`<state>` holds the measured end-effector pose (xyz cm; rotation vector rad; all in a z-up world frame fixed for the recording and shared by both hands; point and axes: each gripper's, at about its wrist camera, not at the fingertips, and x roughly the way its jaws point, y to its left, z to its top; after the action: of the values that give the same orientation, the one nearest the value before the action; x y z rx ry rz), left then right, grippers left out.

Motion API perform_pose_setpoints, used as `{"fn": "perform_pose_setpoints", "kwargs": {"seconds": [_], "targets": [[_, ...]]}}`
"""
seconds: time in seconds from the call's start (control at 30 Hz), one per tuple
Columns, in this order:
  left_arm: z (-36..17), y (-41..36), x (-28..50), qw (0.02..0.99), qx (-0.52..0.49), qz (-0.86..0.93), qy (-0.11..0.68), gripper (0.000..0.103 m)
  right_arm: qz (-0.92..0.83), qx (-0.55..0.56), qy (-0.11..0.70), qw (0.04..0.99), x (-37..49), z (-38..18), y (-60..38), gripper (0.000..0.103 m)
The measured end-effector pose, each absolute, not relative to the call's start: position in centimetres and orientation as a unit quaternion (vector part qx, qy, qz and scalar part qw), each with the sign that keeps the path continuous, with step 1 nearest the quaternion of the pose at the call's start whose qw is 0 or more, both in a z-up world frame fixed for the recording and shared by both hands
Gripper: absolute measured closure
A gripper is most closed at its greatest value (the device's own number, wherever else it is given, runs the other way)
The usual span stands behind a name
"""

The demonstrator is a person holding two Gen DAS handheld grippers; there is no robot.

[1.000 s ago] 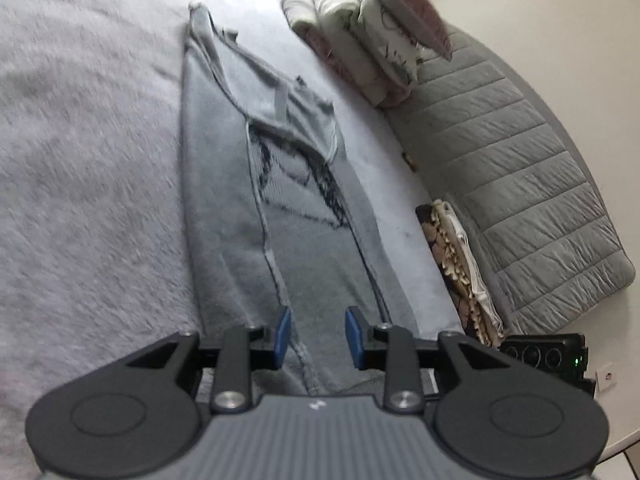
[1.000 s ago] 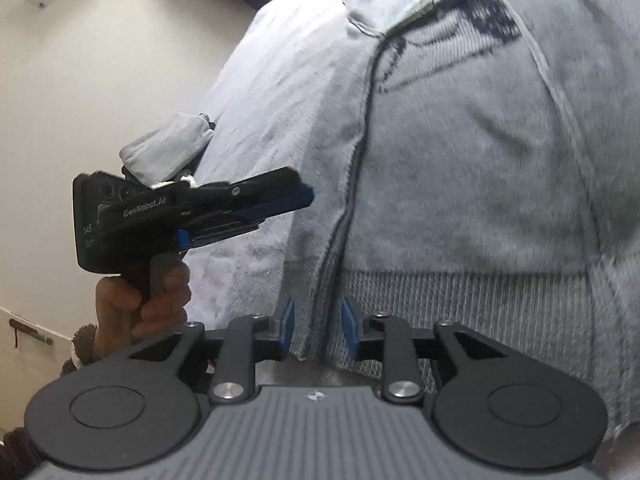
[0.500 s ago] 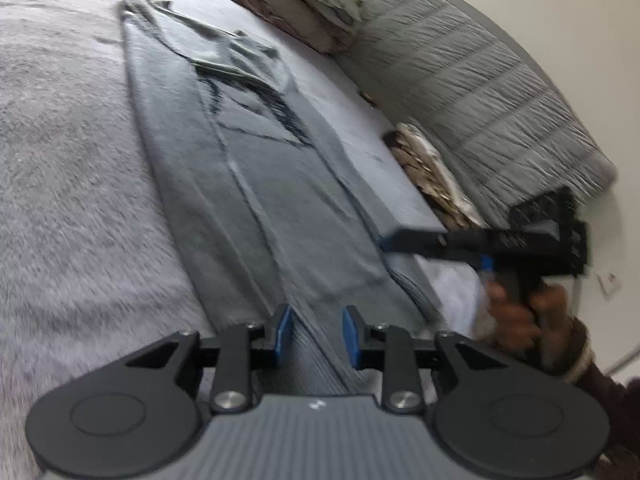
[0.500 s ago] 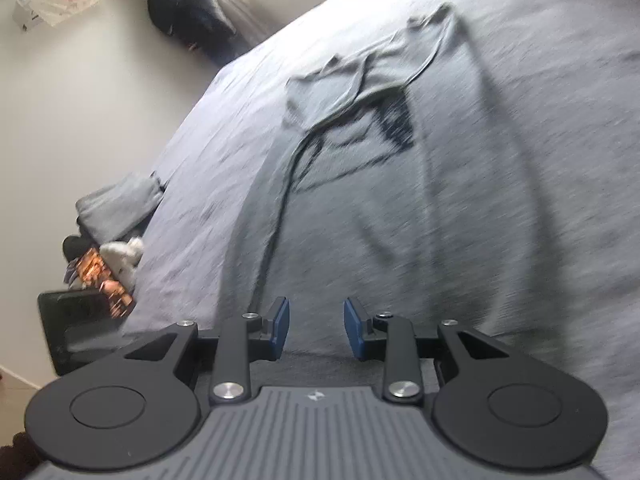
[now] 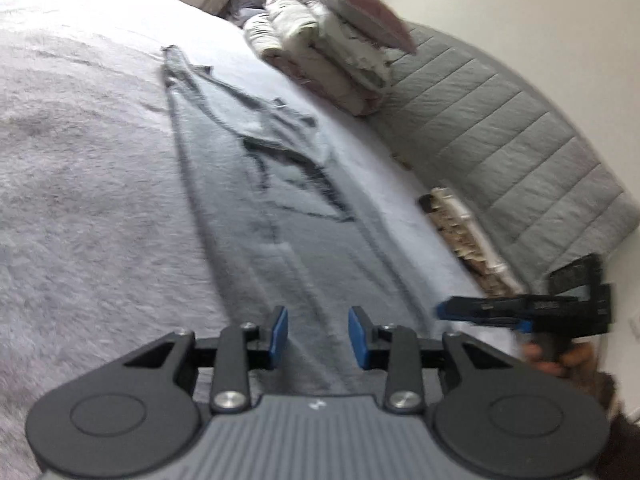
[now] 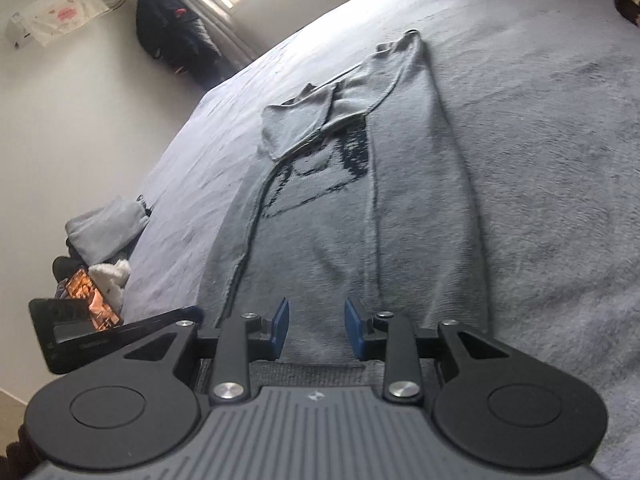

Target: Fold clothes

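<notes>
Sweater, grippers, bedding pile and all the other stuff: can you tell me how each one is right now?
Sweater: flat on the bed, folded narrow, one sleeve laid across the chest.
Left gripper: open, empty, above the hem.
Right gripper: open, empty, above the hem.
Bedding pile: folded, stacked by the headboard.
Blanket: spread under the sweater.
Phone: screen lit.

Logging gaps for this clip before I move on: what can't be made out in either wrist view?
- Sweater hem: in both views hidden behind the gripper bodies.
- Dark chest pattern: smeared by motion blur in the left view, partly under the folded sleeve in the right.
- Right gripper: blurred in the left view, so its opening shows only in its own.
- Left gripper: mostly hidden in the right view.
</notes>
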<state>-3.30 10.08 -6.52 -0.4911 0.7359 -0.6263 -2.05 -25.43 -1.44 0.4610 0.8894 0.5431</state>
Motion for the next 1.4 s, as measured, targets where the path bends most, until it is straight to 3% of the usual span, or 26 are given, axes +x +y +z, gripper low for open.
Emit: {"fn": "perform_pose_setpoints", "kwargs": {"seconds": [0.33,0.43,0.5,0.6,0.73,0.83,0.9,1.03,1.17,1.4], "targets": [[-6.3,9.9,-4.6,0.872,-0.177,-0.301,0.344,0.062,0.243,0.218,0.434,0.840,-1.4,-2.4,-25.1,0.069],[-5.5,10.0,-4.7,0.895,-0.142,-0.279,0.317,0.052,0.242,0.221,0.435,0.839,-1.1,-2.5,-24.8,0.069],[-5.1,9.5,-4.3,0.911,-0.095,-0.267,0.301,0.036,0.242,0.218,0.430,0.842,-1.1,-2.3,-24.4,0.069],[-4.6,8.4,-3.5,0.923,-0.036,-0.261,0.281,0.021,0.239,0.208,0.418,0.852,-1.1,-2.2,-23.8,0.062],[-4.5,6.5,-2.2,0.923,0.024,-0.283,0.258,0.012,0.213,0.181,0.390,0.877,-1.1,-1.9,-23.1,0.061],[-5.4,5.5,-1.0,0.914,0.058,-0.303,0.263,0.011,0.181,0.150,0.358,0.904,-1.1,-1.9,-22.5,0.051],[-6.3,4.9,-0.5,0.906,0.066,-0.313,0.277,0.000,0.156,0.121,0.342,0.919,-1.0,-2.3,-21.9,0.046],[-7.0,3.9,-0.6,0.900,0.098,-0.312,0.288,0.000,0.138,0.072,0.327,0.932,-1.1,-3.8,-20.9,0.041],[-7.1,3.5,-1.2,0.904,0.117,-0.301,0.281,0.000,0.143,0.032,0.311,0.939,-1.1,-4.5,-20.0,0.028],[-7.2,3.6,-0.7,0.901,0.112,-0.304,0.287,0.000,0.144,0.004,0.307,0.941,-1.2,-4.5,-19.1,0.022]]}}
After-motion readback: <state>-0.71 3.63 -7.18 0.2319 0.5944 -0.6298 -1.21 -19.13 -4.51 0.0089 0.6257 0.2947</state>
